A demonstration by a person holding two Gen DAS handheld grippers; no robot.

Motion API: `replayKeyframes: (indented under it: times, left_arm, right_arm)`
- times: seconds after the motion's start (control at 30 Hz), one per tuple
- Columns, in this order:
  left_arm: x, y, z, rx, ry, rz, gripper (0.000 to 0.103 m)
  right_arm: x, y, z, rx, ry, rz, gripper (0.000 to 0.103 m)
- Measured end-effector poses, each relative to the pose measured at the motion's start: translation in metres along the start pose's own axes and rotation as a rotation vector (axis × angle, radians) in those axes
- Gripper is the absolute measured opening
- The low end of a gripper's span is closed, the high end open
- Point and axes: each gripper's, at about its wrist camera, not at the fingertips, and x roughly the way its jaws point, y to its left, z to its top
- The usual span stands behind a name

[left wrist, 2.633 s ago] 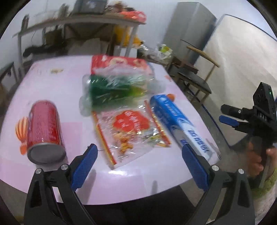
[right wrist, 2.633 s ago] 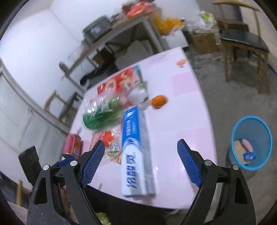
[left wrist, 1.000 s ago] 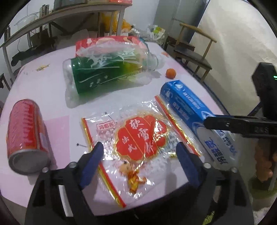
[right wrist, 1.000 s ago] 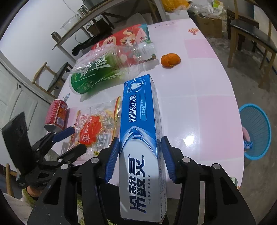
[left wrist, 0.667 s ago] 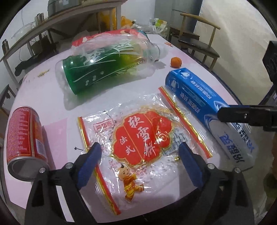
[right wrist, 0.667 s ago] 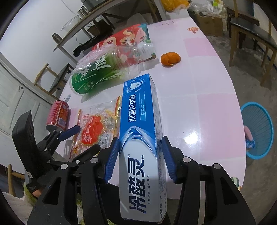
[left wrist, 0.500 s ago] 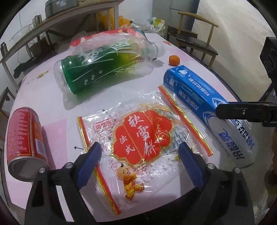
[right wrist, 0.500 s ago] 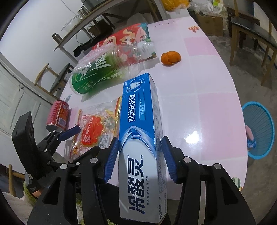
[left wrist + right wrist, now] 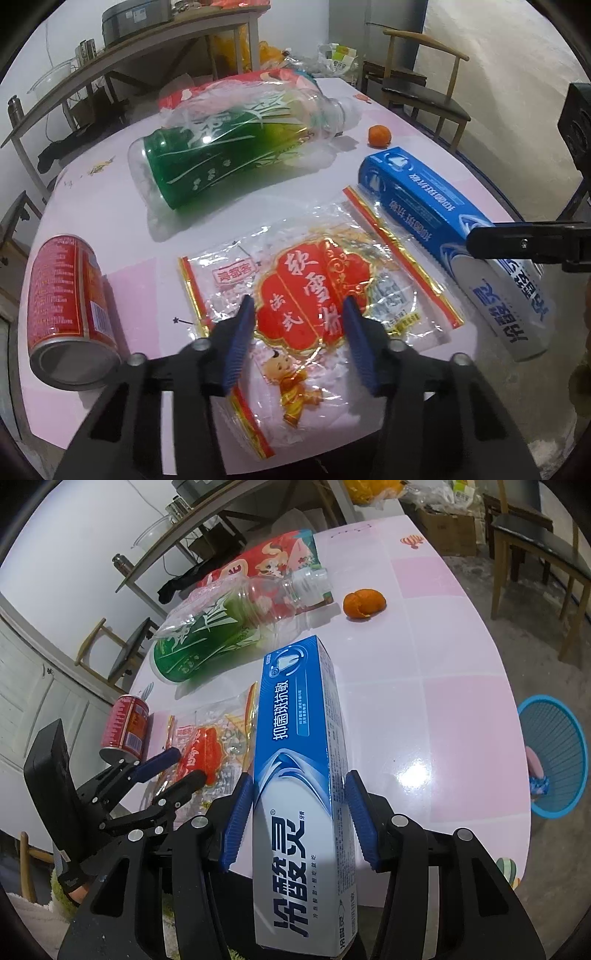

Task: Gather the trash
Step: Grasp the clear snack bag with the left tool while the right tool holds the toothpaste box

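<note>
- The snack wrapper (image 9: pixel 325 291) lay flat at the near edge of the bench (image 9: pixel 110 210), with the toothpaste box (image 9: pixel 299 760) just beside it on the right, its near end jutting past that edge.
- To lift the wrapper well, the fingers probably needed to press down and bunch the thin film, since a flat sheet gives little to pinch.
- The left gripper (image 9: pixel 297 343) had its fingers (image 9: pixel 238 347) closing over the wrapper's near part, the film between them but not yet pinched.
- The right gripper (image 9: pixel 297 819) stood about half open, its fingers (image 9: pixel 236 819) clamped on both sides of the box.
- Farther in lay a green bottle (image 9: pixel 236 147), a red can (image 9: pixel 66 306) at the left edge and an orange peel (image 9: pixel 364 603).
- A blue basket (image 9: pixel 554 764) stood on the floor beyond the bench's right edge, likely where the trash belonged.
</note>
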Motion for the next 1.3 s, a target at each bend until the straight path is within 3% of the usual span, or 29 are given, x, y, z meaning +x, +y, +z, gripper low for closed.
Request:
replayKeyframes:
  times: [0.13, 0.23, 0.57, 0.93, 1.3]
  left_arm:
    - [0.000, -0.006, 0.002, 0.017, -0.007, 0.002, 0.014]
    - [0.000, -0.007, 0.003, 0.018, -0.009, -0.016, 0.009]
    - [-0.010, -0.001, 0.006, -0.020, -0.029, -0.033, 0.003]
    - [-0.040, 0.011, 0.014, -0.085, -0.103, -0.061, 0.002]
    - [-0.066, -0.002, 0.029, -0.065, -0.166, -0.067, 0.002]
  right_arm:
    - [0.000, 0.000, 0.000, -0.001, 0.000, 0.001, 0.048]
    - [-0.001, 0.000, 0.000, -0.001, -0.002, 0.002, 0.048]
    - [-0.006, 0.003, -0.002, -0.010, -0.016, 0.015, 0.046]
    - [-0.022, 0.008, -0.001, -0.012, -0.063, 0.032, 0.046]
    - [-0.048, 0.002, 0.000, 0.001, -0.132, 0.066, 0.046]
